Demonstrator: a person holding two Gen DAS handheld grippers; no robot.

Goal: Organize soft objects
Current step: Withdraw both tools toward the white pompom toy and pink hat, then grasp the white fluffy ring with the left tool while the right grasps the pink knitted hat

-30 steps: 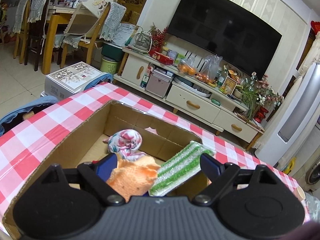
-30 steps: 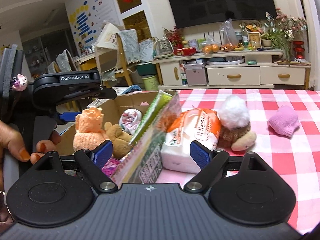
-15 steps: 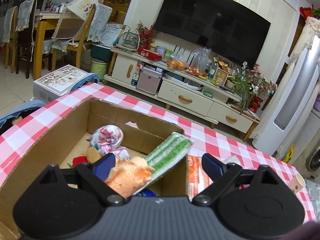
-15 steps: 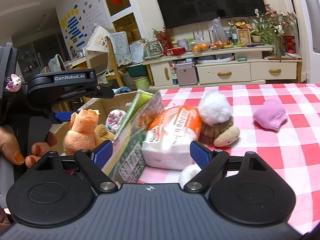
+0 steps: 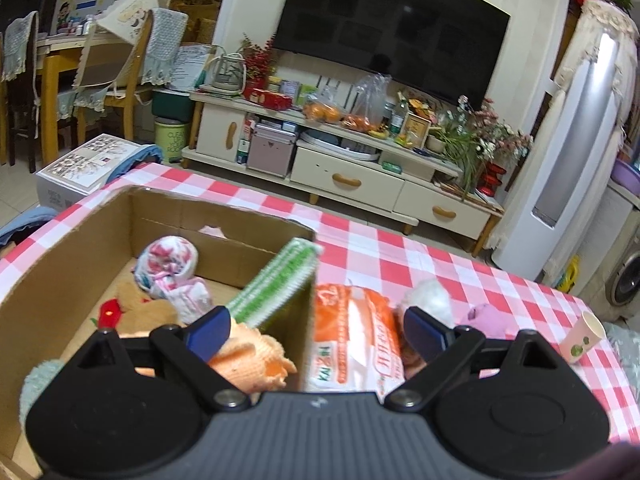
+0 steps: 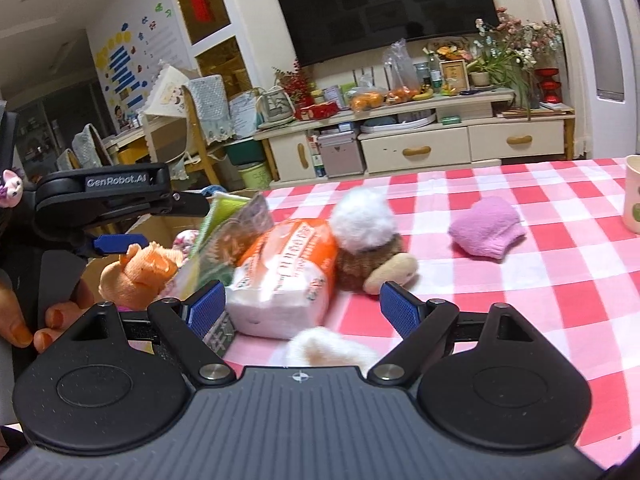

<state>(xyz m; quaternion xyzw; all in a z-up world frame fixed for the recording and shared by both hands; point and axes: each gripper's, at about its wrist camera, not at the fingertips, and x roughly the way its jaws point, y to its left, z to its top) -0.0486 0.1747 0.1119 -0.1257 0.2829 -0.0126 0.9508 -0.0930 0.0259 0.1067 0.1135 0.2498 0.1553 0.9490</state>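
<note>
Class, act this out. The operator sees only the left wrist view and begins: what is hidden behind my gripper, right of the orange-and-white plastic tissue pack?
Observer: A brown plush toy in a white fluffy cap, beside that pack.
Operator: Anything nearer than the pack?
Observer: A white fluffy piece on the checked tablecloth, just before the open right gripper.
Operator: The pink knitted pouch?
Observer: It lies alone, touching nothing.

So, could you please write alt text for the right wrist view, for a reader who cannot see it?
The open right gripper faces an orange-and-white tissue pack on a red checked tablecloth, beside a cardboard box holding an orange knitted toy. A brown plush with a white pom-pom and a pink sock lie further right; the left gripper hangs over the box.
</note>
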